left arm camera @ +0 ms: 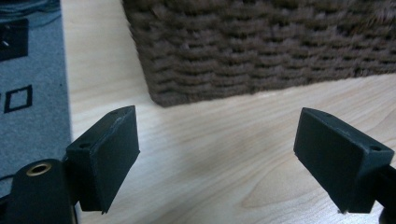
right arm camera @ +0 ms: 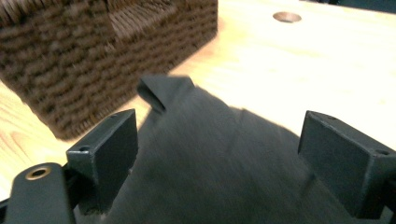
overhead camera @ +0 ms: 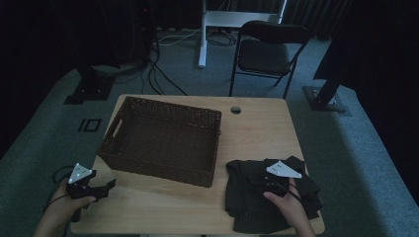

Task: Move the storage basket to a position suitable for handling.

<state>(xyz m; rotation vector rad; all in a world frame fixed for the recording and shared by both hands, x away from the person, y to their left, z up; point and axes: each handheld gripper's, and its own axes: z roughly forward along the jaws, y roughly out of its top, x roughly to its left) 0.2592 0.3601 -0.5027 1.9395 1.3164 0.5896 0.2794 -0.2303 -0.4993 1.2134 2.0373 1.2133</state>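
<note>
Both right fingers (right arm camera: 109, 154) straddle the dark garment (right arm camera: 219, 172), spread wide.

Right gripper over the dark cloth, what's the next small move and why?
Probably lower the right gripper and close on the dark cloth. Its jaws stand open above the fabric, gripping nothing, and the wicker basket sits beside it.
</note>
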